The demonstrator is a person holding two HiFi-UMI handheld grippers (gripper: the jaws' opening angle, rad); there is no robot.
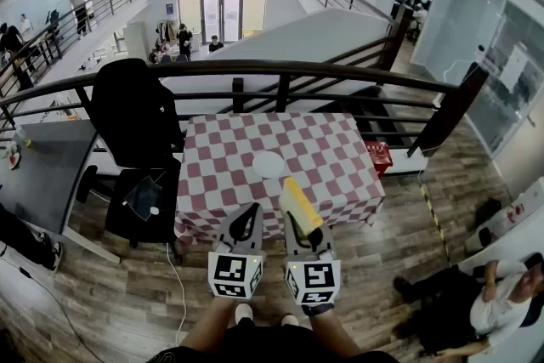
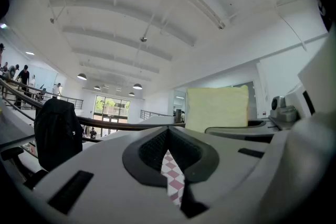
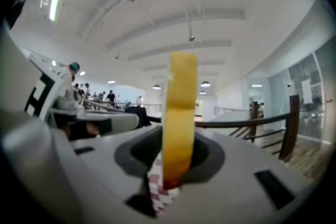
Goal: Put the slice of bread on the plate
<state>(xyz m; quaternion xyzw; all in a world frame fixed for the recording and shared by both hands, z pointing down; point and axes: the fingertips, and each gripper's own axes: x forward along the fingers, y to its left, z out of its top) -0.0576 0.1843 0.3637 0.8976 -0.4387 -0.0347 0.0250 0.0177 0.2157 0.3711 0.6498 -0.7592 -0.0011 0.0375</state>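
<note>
While one slice (image 1: 299, 204) is held, one plate (image 1: 269, 164) rests.

Upright yellow bread slice (image 1: 299, 204), white plate (image 1: 269, 164) beyond

My slice of bread (image 1: 299, 204) is pale yellow on its face and deeper golden along its edge. The plate (image 1: 269, 164) is plain white. The tablecloth (image 1: 331, 150) is checked red and white. My left gripper (image 1: 248, 217) and right gripper (image 1: 306, 232) are light grey, with black-and-white square markers.
</note>
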